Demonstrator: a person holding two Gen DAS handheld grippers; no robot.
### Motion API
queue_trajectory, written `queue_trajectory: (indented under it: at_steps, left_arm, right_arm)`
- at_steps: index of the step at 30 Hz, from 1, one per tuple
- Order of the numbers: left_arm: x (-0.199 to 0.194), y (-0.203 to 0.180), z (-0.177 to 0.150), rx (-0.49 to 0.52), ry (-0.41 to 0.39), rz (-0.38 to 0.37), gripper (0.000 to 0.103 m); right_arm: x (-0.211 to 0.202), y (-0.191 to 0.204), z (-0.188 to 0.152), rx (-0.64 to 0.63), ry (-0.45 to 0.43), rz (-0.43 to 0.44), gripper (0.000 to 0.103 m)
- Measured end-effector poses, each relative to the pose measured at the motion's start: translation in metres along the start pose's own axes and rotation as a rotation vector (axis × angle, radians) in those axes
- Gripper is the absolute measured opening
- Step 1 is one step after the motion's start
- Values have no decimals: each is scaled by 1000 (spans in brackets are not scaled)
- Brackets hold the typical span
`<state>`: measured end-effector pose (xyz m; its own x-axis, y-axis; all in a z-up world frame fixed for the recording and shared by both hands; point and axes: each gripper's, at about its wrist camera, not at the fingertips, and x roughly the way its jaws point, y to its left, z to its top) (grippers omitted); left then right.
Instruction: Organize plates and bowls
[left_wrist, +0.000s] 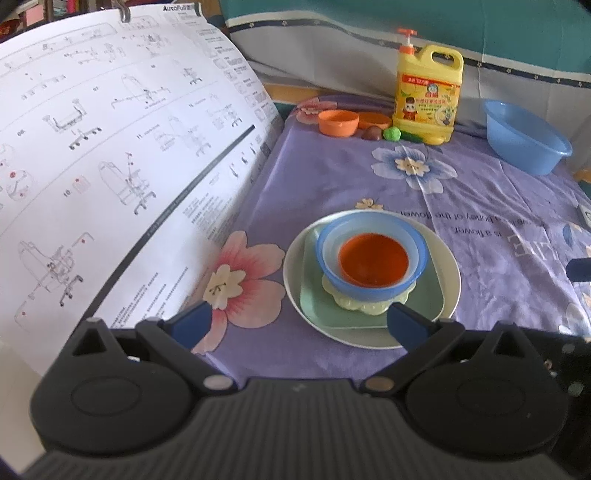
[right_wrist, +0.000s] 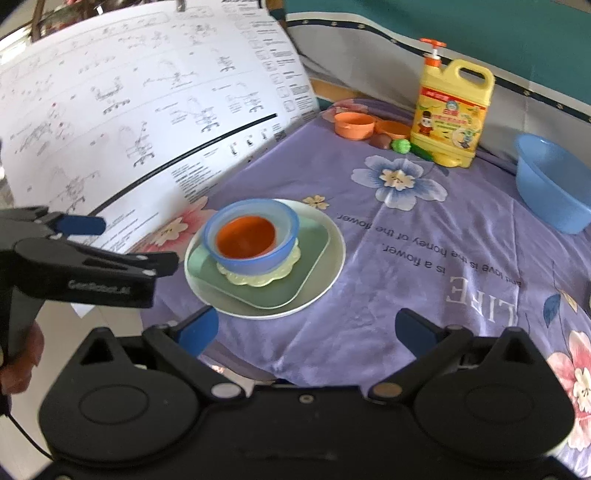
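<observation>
A stack stands on the purple cloth: a white round plate (left_wrist: 448, 273) (right_wrist: 334, 251), a green square plate (left_wrist: 317, 306) (right_wrist: 314, 240), a pale yellow scalloped dish (left_wrist: 364, 308) (right_wrist: 284, 269), a blue bowl (left_wrist: 373, 288) (right_wrist: 255, 266) and an orange bowl (left_wrist: 373, 260) (right_wrist: 245, 236) nested inside. My left gripper (left_wrist: 297, 325) is open and empty just in front of the stack; it also shows in the right wrist view (right_wrist: 122, 240), left of the stack. My right gripper (right_wrist: 306, 330) is open and empty, in front of the stack.
At the back stand an orange cup (left_wrist: 338, 122) (right_wrist: 354, 125), an orange lid (left_wrist: 375, 120), small toy vegetables (left_wrist: 391, 133), a yellow detergent jug (left_wrist: 428, 96) (right_wrist: 452, 114) and a blue basin (left_wrist: 524, 136) (right_wrist: 550, 181). A large instruction sheet (left_wrist: 110, 166) (right_wrist: 129, 110) rises on the left.
</observation>
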<state>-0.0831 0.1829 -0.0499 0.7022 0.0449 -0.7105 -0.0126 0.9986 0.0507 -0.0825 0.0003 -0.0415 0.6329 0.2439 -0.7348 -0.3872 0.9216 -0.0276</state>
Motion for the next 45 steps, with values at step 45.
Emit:
queue_trajectory:
  at_steps: [45]
  left_arm:
    - [33,-13,-12,34,90,-46,103]
  right_arm:
    - [30,-5,-3,12,81,-54,103]
